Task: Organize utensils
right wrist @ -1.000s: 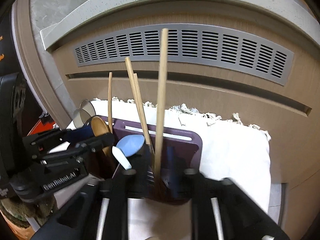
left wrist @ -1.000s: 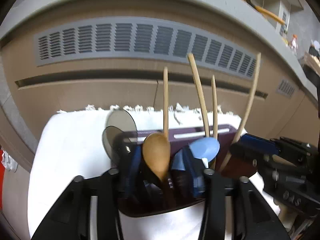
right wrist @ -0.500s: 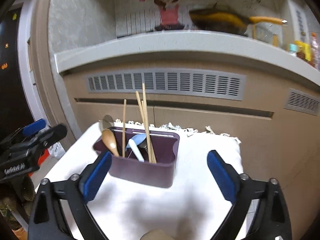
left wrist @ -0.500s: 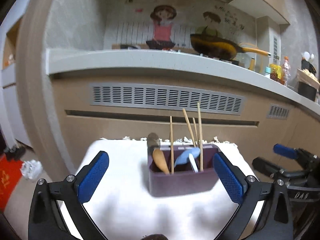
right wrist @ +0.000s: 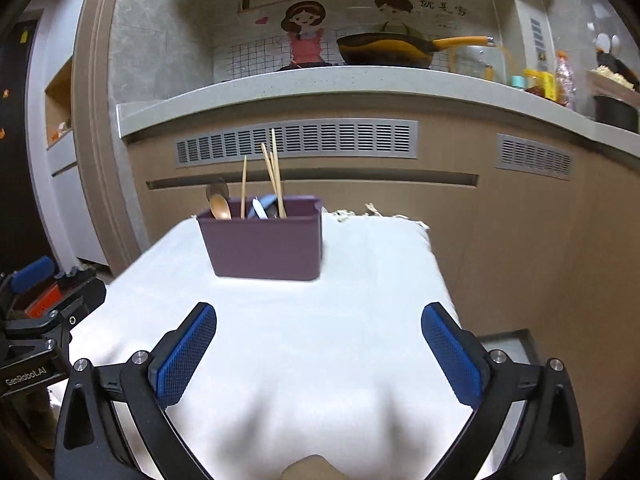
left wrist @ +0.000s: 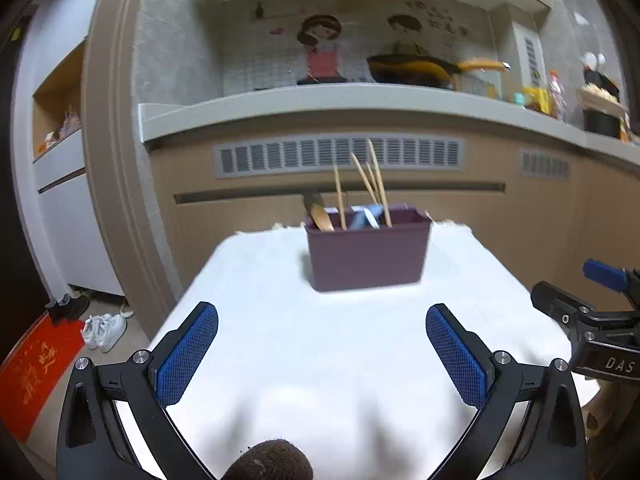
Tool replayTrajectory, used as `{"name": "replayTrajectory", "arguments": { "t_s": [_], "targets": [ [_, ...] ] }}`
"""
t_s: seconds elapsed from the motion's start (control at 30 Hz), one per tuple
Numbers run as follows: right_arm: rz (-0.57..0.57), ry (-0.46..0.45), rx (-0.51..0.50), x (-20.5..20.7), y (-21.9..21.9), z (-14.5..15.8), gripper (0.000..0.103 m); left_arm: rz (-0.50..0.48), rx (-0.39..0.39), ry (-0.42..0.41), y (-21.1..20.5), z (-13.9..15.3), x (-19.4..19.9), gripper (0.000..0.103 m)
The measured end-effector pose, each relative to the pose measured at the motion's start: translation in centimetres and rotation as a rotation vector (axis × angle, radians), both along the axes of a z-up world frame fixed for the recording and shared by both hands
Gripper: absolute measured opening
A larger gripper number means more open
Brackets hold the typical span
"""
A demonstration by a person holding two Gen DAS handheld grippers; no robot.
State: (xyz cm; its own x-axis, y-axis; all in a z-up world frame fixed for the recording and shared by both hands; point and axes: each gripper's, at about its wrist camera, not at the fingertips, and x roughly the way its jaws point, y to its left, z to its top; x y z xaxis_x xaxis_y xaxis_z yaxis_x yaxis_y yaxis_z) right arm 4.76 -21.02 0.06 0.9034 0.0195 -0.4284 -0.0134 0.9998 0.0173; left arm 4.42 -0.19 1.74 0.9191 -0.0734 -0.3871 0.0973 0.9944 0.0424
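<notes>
A purple utensil holder (left wrist: 366,254) stands at the far end of a table covered by a white cloth (left wrist: 320,352). In it stand wooden chopsticks (left wrist: 374,182), a wooden spoon (left wrist: 322,218), a dark spoon behind it and a light blue spoon (left wrist: 370,214). The holder also shows in the right wrist view (right wrist: 262,242). My left gripper (left wrist: 322,354) is open and empty, well back from the holder. My right gripper (right wrist: 318,354) is open and empty too, also well back. Each gripper shows at the edge of the other's view.
Behind the table is a beige counter front with a grey vent grille (left wrist: 340,156). On the counter top are a wok (right wrist: 384,52) and jars. On the floor at left are white shoes (left wrist: 104,330) and a red mat (left wrist: 28,376).
Both grippers have pulled back from the holder and opened wide. One second ago they were right at the holder among the utensils. The holder now stands alone with the utensils in it.
</notes>
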Motion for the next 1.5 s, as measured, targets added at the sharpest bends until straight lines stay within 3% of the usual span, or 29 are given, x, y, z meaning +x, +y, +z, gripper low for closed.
{"name": "replayTrajectory", "arguments": {
  "t_s": [0.73, 1.5],
  "targets": [
    [0.006, 0.025, -0.004, -1.4, -0.4, -1.3, 0.102, -0.001, -0.002, 0.073, 0.0, -0.9, 0.3, 0.103],
    [0.010, 0.029, -0.005, -1.2, -0.6, -1.4, 0.102, -0.004, -0.005, 0.083, 0.1, -1.2, 0.3, 0.103]
  ]
}}
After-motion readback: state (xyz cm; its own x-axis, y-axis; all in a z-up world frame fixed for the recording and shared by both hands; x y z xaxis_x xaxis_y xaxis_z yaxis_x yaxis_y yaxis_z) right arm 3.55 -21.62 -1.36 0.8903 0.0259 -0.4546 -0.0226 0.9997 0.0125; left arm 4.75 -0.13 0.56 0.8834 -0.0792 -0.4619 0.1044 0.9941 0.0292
